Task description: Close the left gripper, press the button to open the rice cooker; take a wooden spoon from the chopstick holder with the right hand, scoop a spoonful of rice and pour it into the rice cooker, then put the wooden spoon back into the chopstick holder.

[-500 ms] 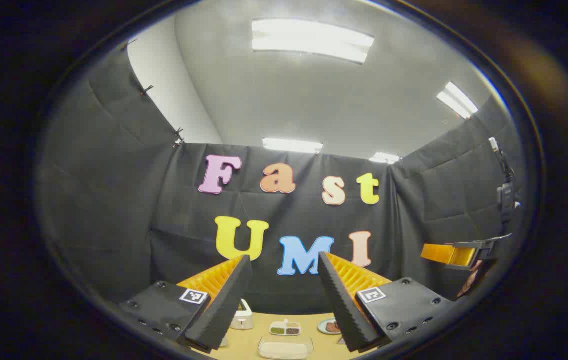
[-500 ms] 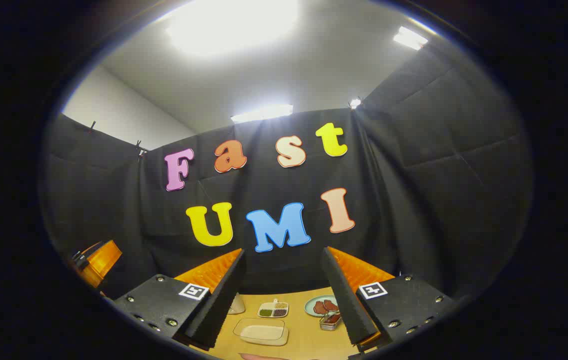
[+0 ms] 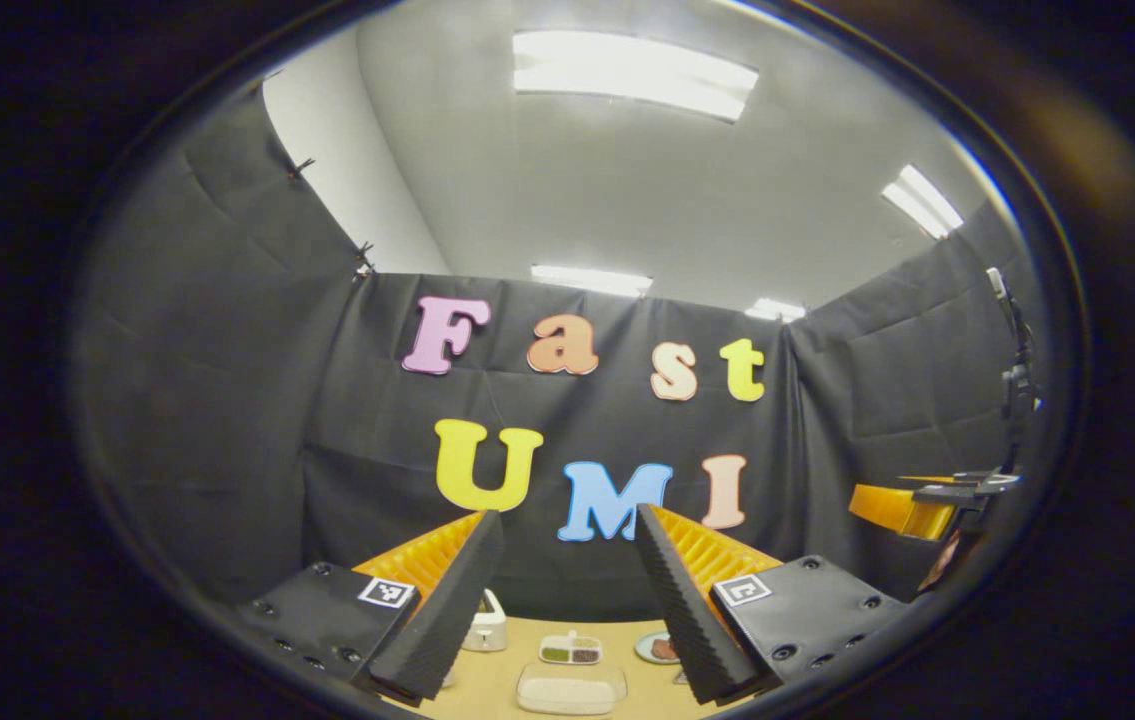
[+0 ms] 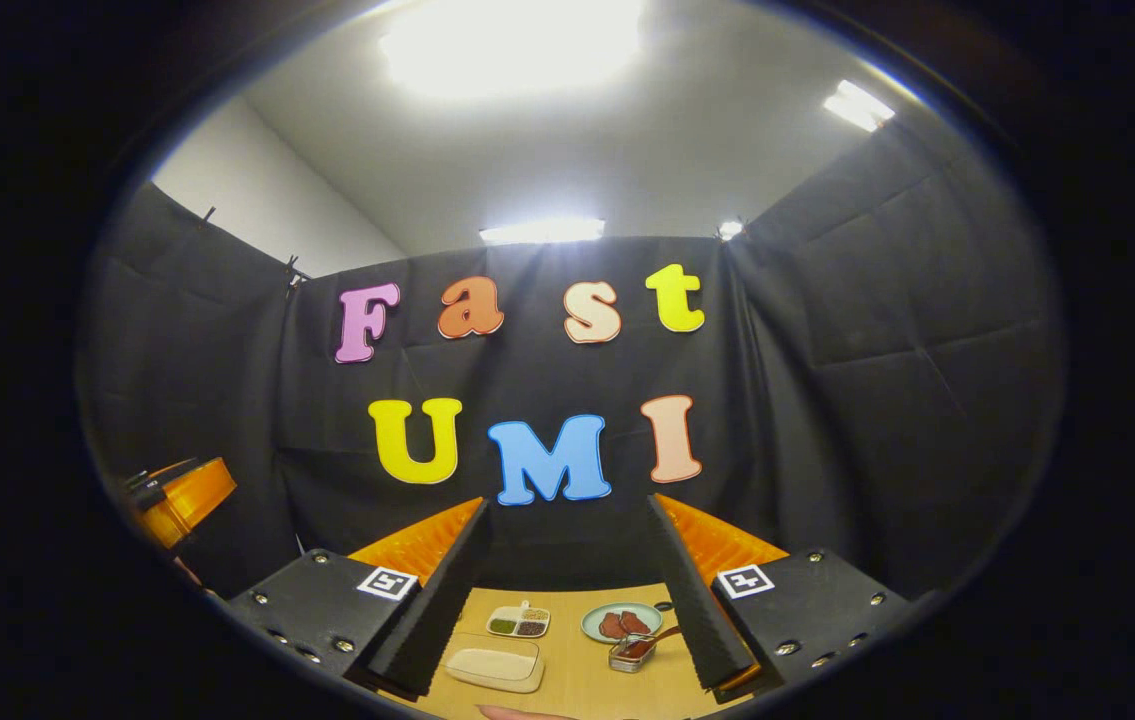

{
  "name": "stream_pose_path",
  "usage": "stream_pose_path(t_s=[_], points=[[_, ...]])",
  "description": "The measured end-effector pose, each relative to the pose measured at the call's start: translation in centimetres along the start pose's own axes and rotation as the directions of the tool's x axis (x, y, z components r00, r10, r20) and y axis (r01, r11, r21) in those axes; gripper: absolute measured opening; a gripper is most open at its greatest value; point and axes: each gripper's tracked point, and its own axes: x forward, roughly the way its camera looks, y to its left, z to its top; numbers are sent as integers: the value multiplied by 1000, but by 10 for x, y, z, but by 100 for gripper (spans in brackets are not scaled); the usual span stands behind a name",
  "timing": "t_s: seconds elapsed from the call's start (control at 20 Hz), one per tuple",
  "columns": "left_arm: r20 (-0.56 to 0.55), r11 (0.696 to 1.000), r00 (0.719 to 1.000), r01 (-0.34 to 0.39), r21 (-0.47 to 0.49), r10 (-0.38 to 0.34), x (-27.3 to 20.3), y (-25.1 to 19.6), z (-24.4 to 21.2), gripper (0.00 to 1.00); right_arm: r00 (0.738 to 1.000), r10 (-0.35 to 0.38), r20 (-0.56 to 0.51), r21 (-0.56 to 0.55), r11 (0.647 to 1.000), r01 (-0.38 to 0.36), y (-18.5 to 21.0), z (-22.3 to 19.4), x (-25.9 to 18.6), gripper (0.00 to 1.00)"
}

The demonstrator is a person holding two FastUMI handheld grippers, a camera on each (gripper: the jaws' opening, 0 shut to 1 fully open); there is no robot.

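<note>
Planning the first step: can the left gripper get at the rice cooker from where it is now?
Probably yes. The left gripper is held high, its jaws open, and the white rice cooker stands just beyond its left finger on the table, nothing between. It would have to close first.

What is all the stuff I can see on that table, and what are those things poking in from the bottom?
Clear rectangular tray of white rice: one, nearest on the table, in front of the divided dish.
Small white divided dish with green and dark fillings: one, behind the rice tray.
Pale green round plate with reddish-brown pieces: one, right of the divided dish.
Small clear container holding a brown utensil: one, in front of the plate.
White appliance: one, far left of the table, partly hidden by a finger.
Light wooden table: one.
Left tongs: fingers apart, above the table.
Right tongs: fingers apart, above the table.
</note>
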Motion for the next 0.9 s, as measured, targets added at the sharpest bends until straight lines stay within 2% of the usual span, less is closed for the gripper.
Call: stream_pose_path(t_s=[0.25,0.4,0.45,0.55,0.6,0.75,0.9], points=[[-40,1000,999,-19,-22,18,4,13,-17,92,1000,13,-16,-35,999,-14,11,-9,3,93],[-82,999,996,-31,-26,29,-9,29,-35,93,998,32,-55,-61,998,-35,25,-24,5,93],[-98,999,995,-37,-28,34,-10,34,-40,89,997,34,-68,-74,996,-39,29,-30,6,93],[-121,999,992,-44,-26,40,-9,46,-52,89,995,31,-91,-107,993,-41,37,-42,8,93],[-133,999,990,-44,-20,41,-8,51,-60,94,994,28,-106,-124,991,-41,41,-48,9,94],[-182,1000,983,-28,-7,26,-7,60,-86,95,986,20,-165,-180,982,-50,53,-69,10,93],[-226,1000,974,-7,-10,5,-2,62,-108,95,986,-5,-165,-252,967,-38,49,-80,15,91]])
